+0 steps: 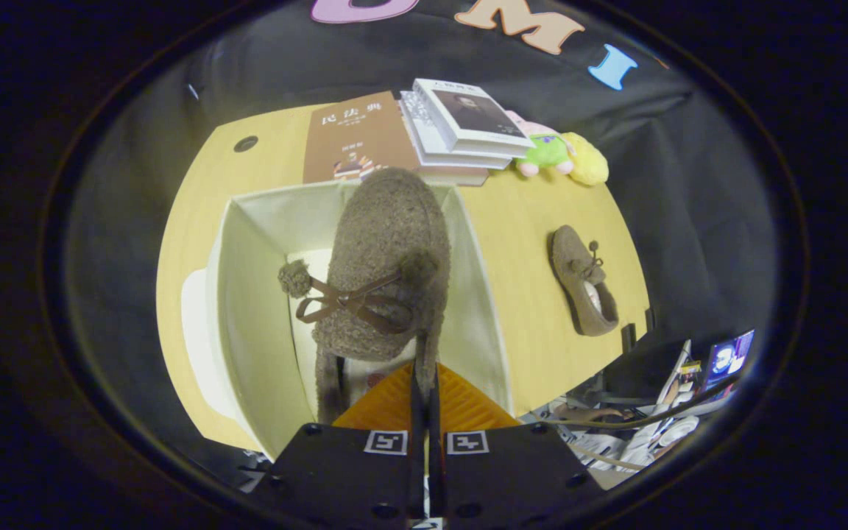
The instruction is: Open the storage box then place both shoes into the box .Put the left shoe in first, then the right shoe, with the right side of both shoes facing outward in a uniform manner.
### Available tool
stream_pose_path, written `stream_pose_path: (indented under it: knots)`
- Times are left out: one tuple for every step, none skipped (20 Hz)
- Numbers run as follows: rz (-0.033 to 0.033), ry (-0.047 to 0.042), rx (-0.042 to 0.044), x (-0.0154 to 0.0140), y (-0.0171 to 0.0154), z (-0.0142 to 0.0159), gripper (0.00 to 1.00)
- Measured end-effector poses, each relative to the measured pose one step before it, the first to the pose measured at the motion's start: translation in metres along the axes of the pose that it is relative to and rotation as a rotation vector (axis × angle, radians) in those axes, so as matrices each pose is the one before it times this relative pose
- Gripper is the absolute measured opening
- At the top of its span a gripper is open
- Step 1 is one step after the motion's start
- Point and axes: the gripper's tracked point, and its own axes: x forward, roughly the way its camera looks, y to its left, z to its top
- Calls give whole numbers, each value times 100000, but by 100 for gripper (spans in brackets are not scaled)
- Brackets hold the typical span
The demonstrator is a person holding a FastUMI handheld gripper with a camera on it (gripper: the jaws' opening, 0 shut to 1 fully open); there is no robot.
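Tabletop (542, 294) below, my gripper (424, 397) pinches the soft, light fuzzy shoe (387, 243) by its heel rim over the box (247, 294).

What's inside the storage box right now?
The brown shoe, gripped at its heel by the gripper, hangs over the open storage box. Pale lining shows; the floor beneath the shoe is hidden.

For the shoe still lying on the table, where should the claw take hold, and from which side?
Probably its heel-end collar. The second shoe lies flat on the table, opening up, heel toward the claw, which is shut on the first shoe over the open box. Come from above, one finger inside the opening.
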Motion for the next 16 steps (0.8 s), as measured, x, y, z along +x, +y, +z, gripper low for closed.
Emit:
stream_pose_path:
  knots:
    - [-682, 1207, -1788, 351, 261, -568, 6]
    - [328, 647, -1666, 305, 443, -467, 6]
    - [97, -1167, -982, 401, 647, 286, 6]
    - [597, 64, -2164, 303, 460, -77, 6]
    - [270, 261, -1362, 344, 466, 88, 6]
    - [538, 652, -1062, 515, 515, -43, 6]
    - [835, 950, -1059, 650, 523, -45, 6]
    - [1162, 1081, -883, 776, 648, -161, 6]
    - [-177, 1703, -1232, 852, 288, -215, 6]
    - [-1994, 1451, -2333, 802, -333, -268, 6]
    - [-779, 666, -1599, 689, -25, -87, 6]
    - [-17, 300, -1048, 806, 56, -84, 6]
    - [658, 279, -565, 614, 198, 82, 6]
    - [1208, 270, -476, 670, 258, 11, 6]
    - [3007, 212, 719, 311, 452, 72, 6]
    - [2521, -639, 2092, 302, 315, 125, 6]
